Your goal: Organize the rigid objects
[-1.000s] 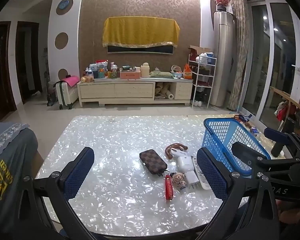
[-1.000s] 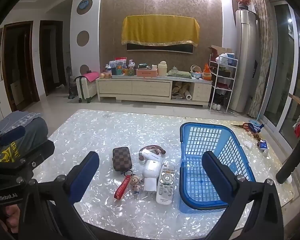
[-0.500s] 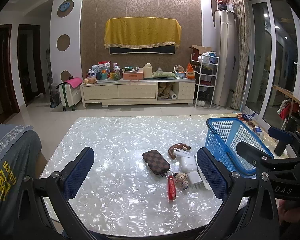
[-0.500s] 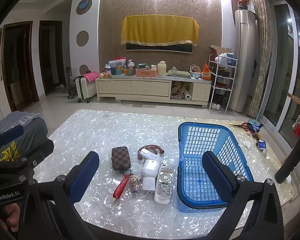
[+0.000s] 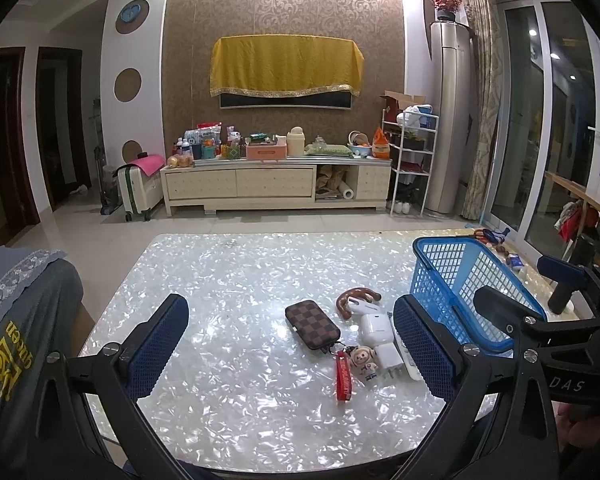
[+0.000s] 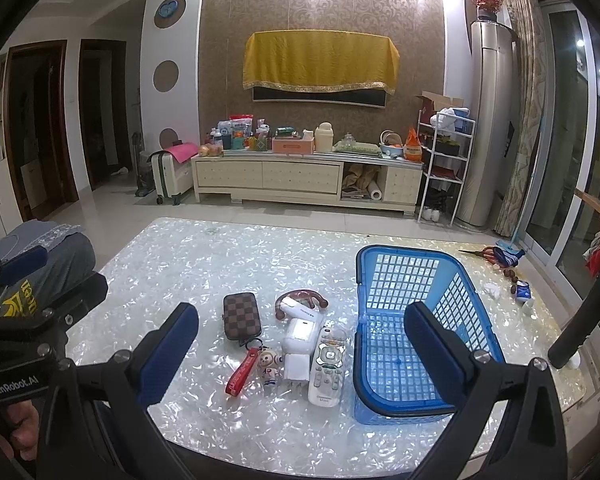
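On the pearl-white table (image 6: 204, 264) lie a brown checkered case (image 6: 241, 315) (image 5: 312, 323), a red strap keychain (image 6: 242, 373) with an astronaut figure (image 6: 269, 364), a white charger (image 6: 300, 334), a white remote (image 6: 327, 364), and a brown curved massager (image 6: 300, 300). An empty blue basket (image 6: 420, 280) (image 5: 460, 276) stands to their right. My left gripper (image 5: 290, 350) is open and empty, held above the near table edge. My right gripper (image 6: 300, 358) is open and empty, above the small objects.
Scissors (image 6: 496, 254) and small items lie at the table's far right edge. A chair with a grey cloth (image 5: 16, 320) stands at the left. A TV cabinet (image 6: 304, 178) lines the far wall.
Both views have drifted slightly; the objects sit a little lower and nearer in the left wrist view. Both grippers stay open and nothing on the table has moved.
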`<act>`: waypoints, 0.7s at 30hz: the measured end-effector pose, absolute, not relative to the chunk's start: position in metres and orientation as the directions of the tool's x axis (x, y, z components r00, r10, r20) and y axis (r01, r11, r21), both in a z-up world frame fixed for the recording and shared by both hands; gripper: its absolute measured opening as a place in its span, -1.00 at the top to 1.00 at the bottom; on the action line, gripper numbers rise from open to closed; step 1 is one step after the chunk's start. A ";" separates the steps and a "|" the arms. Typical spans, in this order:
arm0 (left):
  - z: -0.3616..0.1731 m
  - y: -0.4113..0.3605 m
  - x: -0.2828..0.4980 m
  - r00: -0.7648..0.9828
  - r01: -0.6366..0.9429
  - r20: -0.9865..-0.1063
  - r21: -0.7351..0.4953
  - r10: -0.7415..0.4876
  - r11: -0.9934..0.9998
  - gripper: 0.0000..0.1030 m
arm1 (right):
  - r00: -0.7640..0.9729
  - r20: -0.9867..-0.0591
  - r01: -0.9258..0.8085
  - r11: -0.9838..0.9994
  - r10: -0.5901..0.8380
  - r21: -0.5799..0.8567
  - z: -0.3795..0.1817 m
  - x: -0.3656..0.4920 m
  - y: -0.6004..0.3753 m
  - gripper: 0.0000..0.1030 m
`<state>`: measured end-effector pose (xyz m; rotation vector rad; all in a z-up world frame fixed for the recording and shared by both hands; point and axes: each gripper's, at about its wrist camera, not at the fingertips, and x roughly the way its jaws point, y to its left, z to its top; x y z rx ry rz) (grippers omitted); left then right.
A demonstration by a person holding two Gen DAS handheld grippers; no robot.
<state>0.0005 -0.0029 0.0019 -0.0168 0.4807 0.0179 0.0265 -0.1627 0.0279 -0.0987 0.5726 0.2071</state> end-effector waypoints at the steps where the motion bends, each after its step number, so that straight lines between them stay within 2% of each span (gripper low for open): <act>1: 0.002 -0.003 0.000 0.886 -0.021 -0.463 -0.012 0.013 1.000 -1.00 | 0.820 -0.547 -0.222 0.974 0.168 -0.034 0.028 0.026 -0.163 -1.00; 21: 0.005 -0.002 0.000 0.883 -0.031 -0.470 -0.013 0.021 0.999 -1.00 | 0.822 -0.544 -0.220 0.975 0.167 -0.033 0.027 0.024 -0.164 -1.00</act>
